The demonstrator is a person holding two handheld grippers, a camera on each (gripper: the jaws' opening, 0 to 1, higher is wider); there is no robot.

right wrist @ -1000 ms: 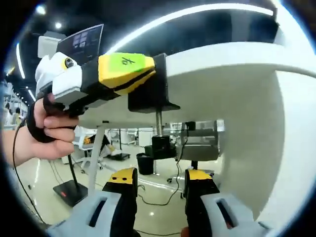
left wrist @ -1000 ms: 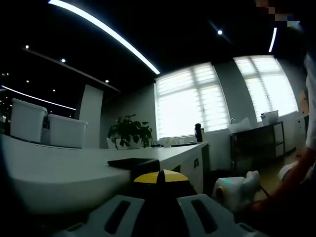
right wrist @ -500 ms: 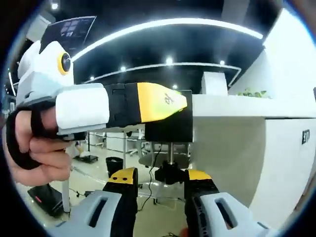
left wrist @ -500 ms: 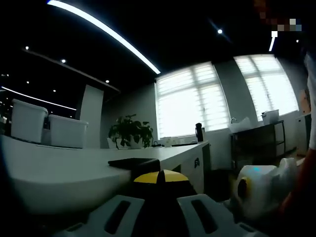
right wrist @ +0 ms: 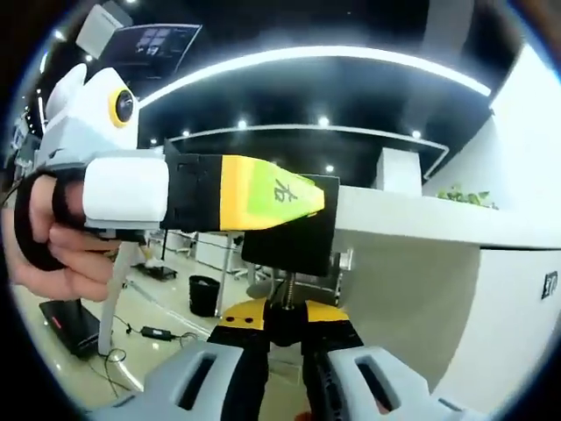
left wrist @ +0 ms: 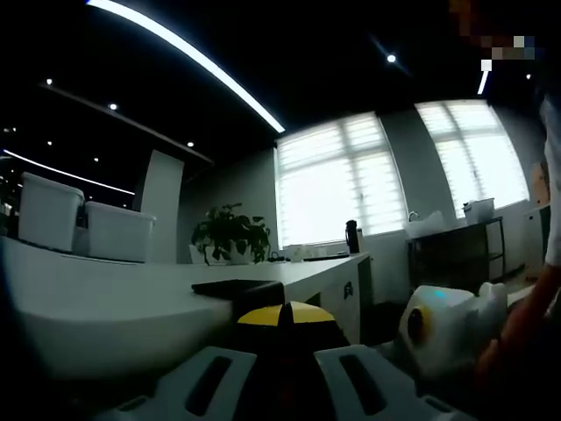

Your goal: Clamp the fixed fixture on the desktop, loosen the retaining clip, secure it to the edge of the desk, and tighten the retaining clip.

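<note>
The black clamp fixture sits on the edge of the white desk, and its top plate lies on the desk surface. My left gripper is shut on the fixture from the side, its yellow tips pinching the clamp body. Below the desk edge hangs the threaded screw of the retaining clip. My right gripper has its yellow-tipped jaws shut on the dark knob at the screw's lower end. In the left gripper view the right gripper's white body shows at lower right.
A person's hand holds the left gripper. Two white bins and a potted plant stand at the desk's far side. A dark shelf stands by the windows. Under the desk are a bin and floor cables.
My right gripper's jaws have drawn together onto the screw knob, which stood between them open half a second ago. The right view has moved closer under the clamp. The left gripper holds still.
</note>
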